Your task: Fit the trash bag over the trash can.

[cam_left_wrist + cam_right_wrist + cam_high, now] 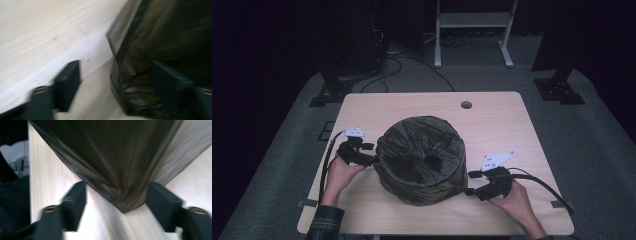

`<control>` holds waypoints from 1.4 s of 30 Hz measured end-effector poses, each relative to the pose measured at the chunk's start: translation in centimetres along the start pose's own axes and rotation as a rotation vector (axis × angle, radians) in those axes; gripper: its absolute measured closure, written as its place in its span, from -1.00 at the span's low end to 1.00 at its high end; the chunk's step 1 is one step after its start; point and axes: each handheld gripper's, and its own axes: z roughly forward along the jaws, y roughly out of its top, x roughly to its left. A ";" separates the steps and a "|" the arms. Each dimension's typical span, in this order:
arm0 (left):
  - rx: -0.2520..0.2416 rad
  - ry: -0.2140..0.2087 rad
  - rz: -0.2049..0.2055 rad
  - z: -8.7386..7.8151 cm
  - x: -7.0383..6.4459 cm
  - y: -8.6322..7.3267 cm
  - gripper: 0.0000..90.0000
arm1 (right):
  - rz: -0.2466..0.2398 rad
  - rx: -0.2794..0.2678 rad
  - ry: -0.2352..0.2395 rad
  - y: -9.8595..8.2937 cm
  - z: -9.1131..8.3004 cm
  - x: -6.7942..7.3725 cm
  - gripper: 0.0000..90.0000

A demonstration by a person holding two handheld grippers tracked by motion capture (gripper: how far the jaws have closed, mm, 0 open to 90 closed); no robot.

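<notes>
Near the left edge of the tabletop [362,107], the left gripper [371,160] is held low against the left side of the bin [419,160], a round container lined with a dark plastic bag [412,135] and set at the middle of the tabletop, slightly toward the near edge. In the left gripper view its jaws are spread wide, one over bare wood and the other over the bag's folded plastic [130,75], so that the overhanging film lies between them, apparently to be pinched. The bag is draped over the rim and down the outer wall, which leaves loose plastic for both sides to catch. Toward the right near corner, the right gripper [472,182] is brought to the bin's lower right side; its jaws are likewise wide apart, with a hanging point of the bag [125,202] centred between them, not yet clamped.
</notes>
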 end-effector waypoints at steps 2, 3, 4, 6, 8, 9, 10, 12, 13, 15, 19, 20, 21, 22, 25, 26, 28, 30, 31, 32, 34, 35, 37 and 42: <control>-0.030 0.005 0.015 -1.0 -0.4 -0.1 -0.86 | -0.003 -0.034 -0.002 0.4 -1.2 0.0 -0.52; -0.042 0.008 0.027 -1.7 -0.7 -0.3 -0.94 | -0.005 -0.048 -0.006 0.5 -1.6 0.0 -0.58; -0.053 0.006 0.039 -2.3 -0.9 -0.4 -0.99 | -0.007 -0.072 -0.008 0.7 -2.3 0.0 -0.61; -0.062 0.001 0.058 -3.0 -1.5 -0.8 -1.00 | -0.019 -0.098 -0.013 1.1 -3.3 0.0 -0.61; -0.039 0.006 0.090 -3.6 -2.2 -1.3 -1.00 | -0.029 -0.116 -0.023 1.7 -4.2 0.1 -0.67; -0.032 0.001 0.098 -3.8 -2.5 -1.6 -1.00 | -0.029 -0.125 -0.026 2.0 -4.6 0.1 -0.67; -0.028 -0.004 0.107 -4.0 -2.8 -2.0 -1.00 | -0.034 -0.131 -0.034 2.3 -5.0 0.1 -0.69; -0.021 -0.001 0.122 -4.2 -3.3 -2.6 -1.00 | -0.049 -0.142 -0.044 3.1 -5.6 0.2 -0.71; -0.021 0.001 0.128 -4.4 -3.5 -3.0 -1.00 | -0.051 -0.149 -0.044 3.4 -6.0 0.2 -0.73; -0.018 0.000 0.132 -4.5 -3.9 -3.7 -1.00 | -0.060 -0.165 -0.035 4.1 -6.5 0.3 -0.77; 0.011 0.020 0.159 -4.3 -4.6 -5.0 -1.00 | -0.083 -0.195 -0.043 5.7 -7.4 0.5 -0.77; 0.016 0.020 0.166 -4.1 -4.8 -5.4 -1.00 | -0.092 -0.205 -0.058 6.2 -7.6 0.7 -0.77; 0.019 0.018 0.167 -4.0 -5.0 -5.6 -1.00 | -0.103 -0.203 -0.059 6.8 -7.8 0.9 -0.77; 0.027 0.020 0.175 -3.9 -5.1 -5.9 -1.00 | -0.112 -0.206 -0.062 7.1 -7.8 0.9 -0.77; 0.042 0.025 0.185 -3.5 -5.6 -6.7 -1.00 | -0.140 -0.207 -0.056 8.4 -8.1 1.3 -0.78; 0.045 0.024 0.186 -3.4 -5.7 -6.9 -1.00 | -0.147 -0.208 -0.057 8.8 -8.1 1.4 -0.78; 0.059 0.026 0.194 -2.9 -5.9 -7.3 -1.00 | -0.162 -0.206 -0.056 9.7 -8.2 1.6 -0.78; 0.086 0.022 0.203 -2.3 -6.1 -7.6 -1.00 | -0.173 -0.204 -0.053 10.7 -8.3 1.8 -0.78; 0.092 0.016 0.207 -2.0 -6.2 -7.7 -1.00 | -0.181 -0.204 -0.047 11.2 -8.3 1.9 -0.78; 0.093 0.014 0.211 -1.9 -6.3 -7.8 -1.00 | -0.185 -0.205 -0.044 11.7 -8.3 2.0 -0.78; 0.109 0.012 0.215 -1.4 -6.5 -8.0 -1.00 | -0.202 -0.200 -0.037 12.7 -8.1 2.2 -0.78; 0.115 0.010 0.221 -1.1 -6.6 -8.1 -1.00 | -0.207 -0.198 -0.034 13.1 -8.0 2.2 -0.78; 0.126 0.010 0.235 -0.8 -6.7 -8.2 -1.00 | -0.227 -0.187 -0.031 14.0 -7.5 2.4 -0.78; 0.149 0.017 0.243 0.0 -6.7 -8.7 -1.00 | -0.262 -0.108 -0.025 16.3 -5.7 2.8 -0.78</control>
